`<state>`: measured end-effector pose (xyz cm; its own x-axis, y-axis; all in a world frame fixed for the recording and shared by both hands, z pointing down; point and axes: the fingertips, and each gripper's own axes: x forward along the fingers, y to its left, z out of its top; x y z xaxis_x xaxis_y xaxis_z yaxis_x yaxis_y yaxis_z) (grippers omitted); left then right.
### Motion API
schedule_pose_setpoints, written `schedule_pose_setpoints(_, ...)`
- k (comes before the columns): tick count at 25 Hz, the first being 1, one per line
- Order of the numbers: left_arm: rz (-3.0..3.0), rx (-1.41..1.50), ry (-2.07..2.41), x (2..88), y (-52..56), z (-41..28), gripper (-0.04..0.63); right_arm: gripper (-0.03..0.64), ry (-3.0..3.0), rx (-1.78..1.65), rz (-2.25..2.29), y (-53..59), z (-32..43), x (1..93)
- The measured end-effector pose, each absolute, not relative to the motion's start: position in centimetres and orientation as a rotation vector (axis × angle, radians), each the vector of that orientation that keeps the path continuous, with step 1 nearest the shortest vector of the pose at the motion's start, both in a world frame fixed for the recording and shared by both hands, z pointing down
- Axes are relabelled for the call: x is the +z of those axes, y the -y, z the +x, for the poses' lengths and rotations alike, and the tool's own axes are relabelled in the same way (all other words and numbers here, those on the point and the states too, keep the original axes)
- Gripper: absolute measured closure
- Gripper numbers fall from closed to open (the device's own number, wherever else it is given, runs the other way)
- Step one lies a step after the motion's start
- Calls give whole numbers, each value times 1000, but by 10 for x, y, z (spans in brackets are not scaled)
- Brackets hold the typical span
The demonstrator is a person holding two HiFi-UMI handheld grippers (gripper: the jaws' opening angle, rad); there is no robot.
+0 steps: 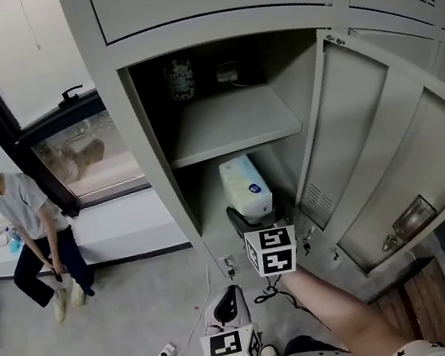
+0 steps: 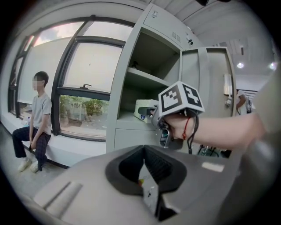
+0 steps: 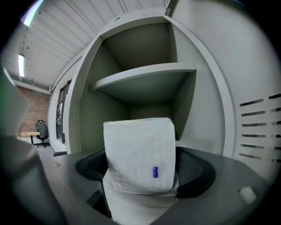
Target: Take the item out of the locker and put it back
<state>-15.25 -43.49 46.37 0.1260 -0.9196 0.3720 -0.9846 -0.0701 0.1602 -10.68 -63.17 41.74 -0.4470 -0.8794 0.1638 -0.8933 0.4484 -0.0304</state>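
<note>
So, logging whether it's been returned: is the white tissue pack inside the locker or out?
Inside. The tissue pack sits in the locker's lower compartment, under the shelf, between the right gripper's open fingers.

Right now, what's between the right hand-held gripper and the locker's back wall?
The tissue pack; the open jaws of the right hand-held gripper flank it. Right gripper view shows it.

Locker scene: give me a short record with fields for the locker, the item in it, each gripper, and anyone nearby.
locker: door swung open, one shelf inside
item: white pack, on the lower compartment's floor, under the shelf
right gripper: open, jaws either side of the pack, not pressing
left gripper: shut, empty, held low outside the locker
person: seated, far left
</note>
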Motion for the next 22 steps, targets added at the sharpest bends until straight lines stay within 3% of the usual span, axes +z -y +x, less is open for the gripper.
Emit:
schedule_pose_setpoints(3,2033,245,1849,465,434,-157,589,170,2536,165,1599,636,-107,421)
schedule_pose_setpoints(4,2032,247,1850,466,434,-158,588,212,2540,163,1600,636,-108,421)
schedule_pose_setpoints(7,2035,256,1843,468,432,-158,589,232,2544,171,1592,635,-107,420)
schedule_pose_setpoints(22,2174,217,1803,445,416,-136,589,244,2630,114,1547,495,-46,404)
